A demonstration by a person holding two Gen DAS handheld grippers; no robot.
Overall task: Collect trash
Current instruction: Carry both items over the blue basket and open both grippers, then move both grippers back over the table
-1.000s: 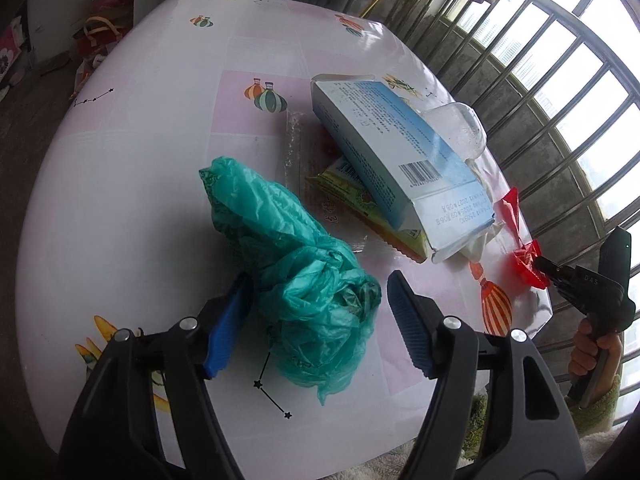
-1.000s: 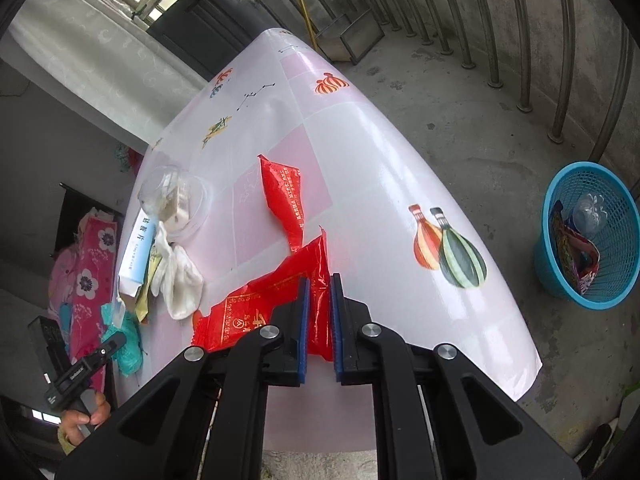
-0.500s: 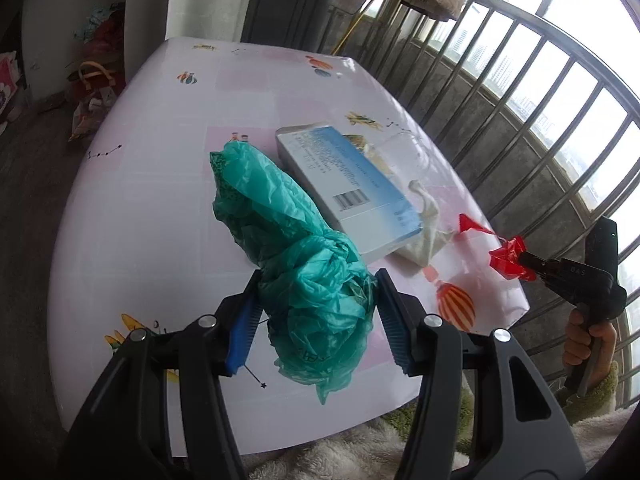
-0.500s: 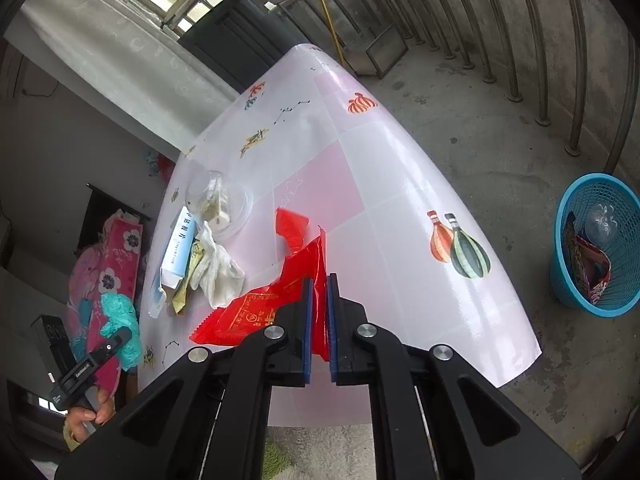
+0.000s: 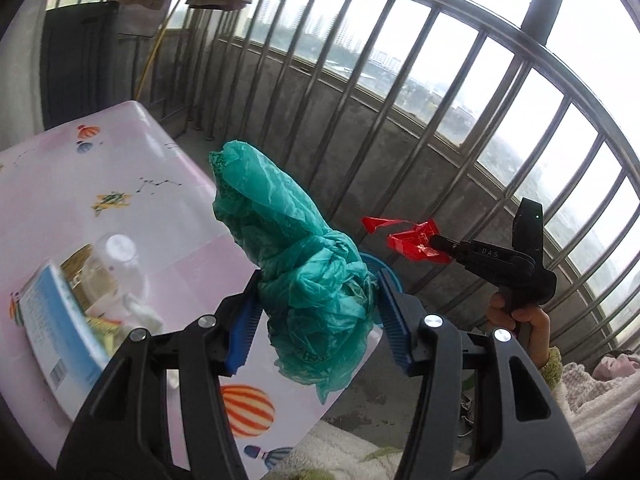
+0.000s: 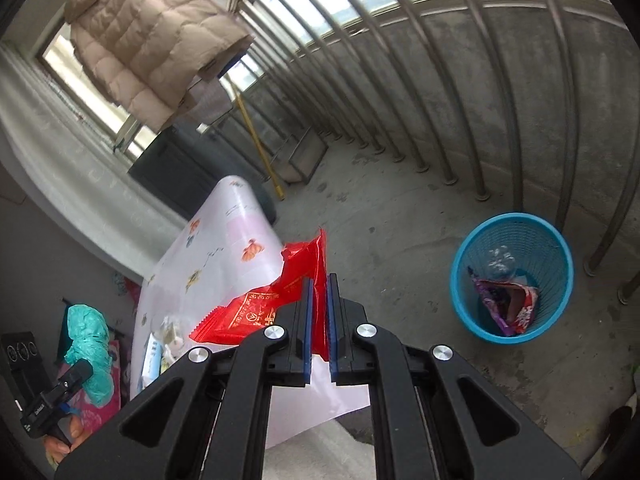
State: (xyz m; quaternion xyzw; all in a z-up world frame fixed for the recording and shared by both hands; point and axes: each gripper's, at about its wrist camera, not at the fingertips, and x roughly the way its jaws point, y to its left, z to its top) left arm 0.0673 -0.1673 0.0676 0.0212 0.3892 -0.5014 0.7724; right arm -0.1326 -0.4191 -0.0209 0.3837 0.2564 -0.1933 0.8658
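My left gripper (image 5: pixel 318 312) is shut on a crumpled green plastic bag (image 5: pixel 296 256) and holds it in the air past the table's corner. The right gripper (image 6: pixel 318 312) is shut on a red snack wrapper (image 6: pixel 272 300), also lifted clear of the table. In the left wrist view the right gripper (image 5: pixel 438 242) shows at the right with the red wrapper (image 5: pixel 412 240) in its tips. The right wrist view catches the left gripper (image 6: pixel 78 374) with the green bag (image 6: pixel 90 344) at the lower left. A blue mesh trash basket (image 6: pixel 516 236) stands on the concrete floor to the right, with some trash inside.
On the pink table (image 5: pixel 132 184) lie a blue-and-white box (image 5: pixel 60 336), a clear plastic cup (image 5: pixel 116 268) and white tissue. A metal railing (image 5: pixel 400 92) runs along the low concrete wall. A beige padded jacket (image 6: pixel 152 36) hangs above. A hand (image 5: pixel 520 320) grips the right tool.
Both grippers have risen off the table and swung towards the railing side, each carrying its piece of trash. The left jaws closed onto the green bag, which was lying on the table.
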